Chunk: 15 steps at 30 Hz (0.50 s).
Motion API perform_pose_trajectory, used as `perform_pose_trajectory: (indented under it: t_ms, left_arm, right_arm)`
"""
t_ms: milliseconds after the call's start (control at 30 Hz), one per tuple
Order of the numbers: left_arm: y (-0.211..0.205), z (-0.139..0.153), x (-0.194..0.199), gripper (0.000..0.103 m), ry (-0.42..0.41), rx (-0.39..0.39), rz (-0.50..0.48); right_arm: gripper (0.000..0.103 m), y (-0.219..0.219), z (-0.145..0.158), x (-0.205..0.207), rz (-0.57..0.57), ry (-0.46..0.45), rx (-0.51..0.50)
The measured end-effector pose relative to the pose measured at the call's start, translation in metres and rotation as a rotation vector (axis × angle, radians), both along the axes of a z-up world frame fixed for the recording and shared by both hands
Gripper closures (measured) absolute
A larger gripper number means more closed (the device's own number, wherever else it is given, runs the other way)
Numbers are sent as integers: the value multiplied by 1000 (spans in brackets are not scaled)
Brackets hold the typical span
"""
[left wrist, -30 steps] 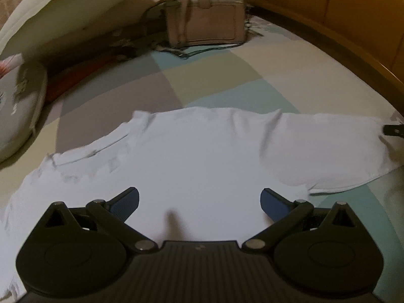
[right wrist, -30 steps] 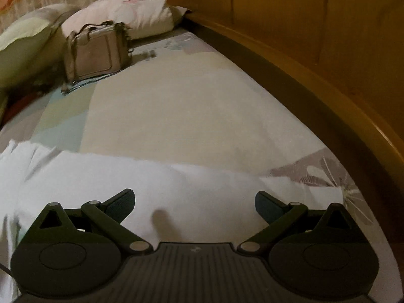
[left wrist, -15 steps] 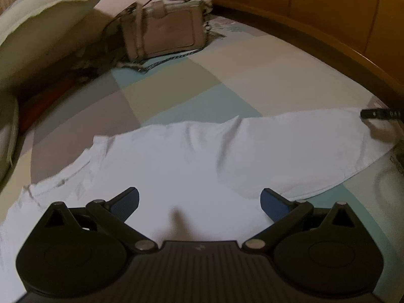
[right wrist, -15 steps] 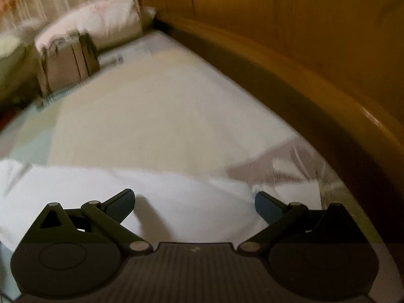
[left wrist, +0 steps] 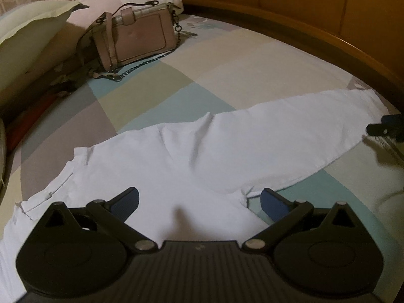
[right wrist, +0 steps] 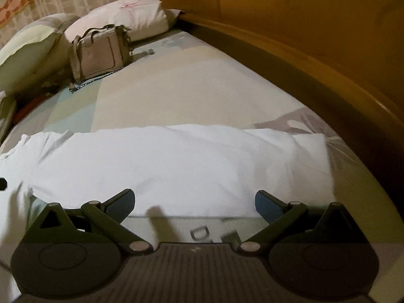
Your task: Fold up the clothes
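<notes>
A white T-shirt [left wrist: 202, 161] lies spread on the patchwork bed sheet [left wrist: 227, 58], with one long part folded across toward the right. My left gripper [left wrist: 199, 199] is open and empty, hovering over the shirt's near middle. My right gripper [right wrist: 194, 202] is open and empty, just at the near edge of the folded white part [right wrist: 176, 166]. The tip of the right gripper shows at the right edge of the left wrist view [left wrist: 386, 127], beside the shirt's end.
A beige handbag [left wrist: 136, 39] with a chain strap stands at the far side of the bed, against pillows [left wrist: 30, 38]. A wooden bed frame [right wrist: 315, 80] curves along the right side. A red item [left wrist: 27, 118] lies at the left.
Both grippers have pulled back toward me and stayed open. More of the shirt and bed now shows ahead of each gripper; the folded part lies flat.
</notes>
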<state>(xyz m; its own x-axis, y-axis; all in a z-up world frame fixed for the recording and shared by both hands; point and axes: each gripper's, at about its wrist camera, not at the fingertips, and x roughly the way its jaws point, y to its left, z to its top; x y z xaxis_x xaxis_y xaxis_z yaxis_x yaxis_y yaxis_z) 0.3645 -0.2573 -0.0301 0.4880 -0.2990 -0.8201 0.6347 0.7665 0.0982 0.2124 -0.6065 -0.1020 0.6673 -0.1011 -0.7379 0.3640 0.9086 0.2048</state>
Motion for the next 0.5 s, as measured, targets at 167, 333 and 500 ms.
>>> perform_pose_trajectory:
  t_ms: [167,333,500]
  left_arm:
    - [-3,1,-5,1,10,-3,-14]
    - [-5,0,-8,1,13,-8,-31]
    - [-4,-1,-8,1,15,-3,-38]
  right_arm:
    - [0,-4,11,-12,-108,-43,122]
    - [0,-19,0,-13,-228,-116,343]
    - [0,-34,-18,-21,-394,-184,530]
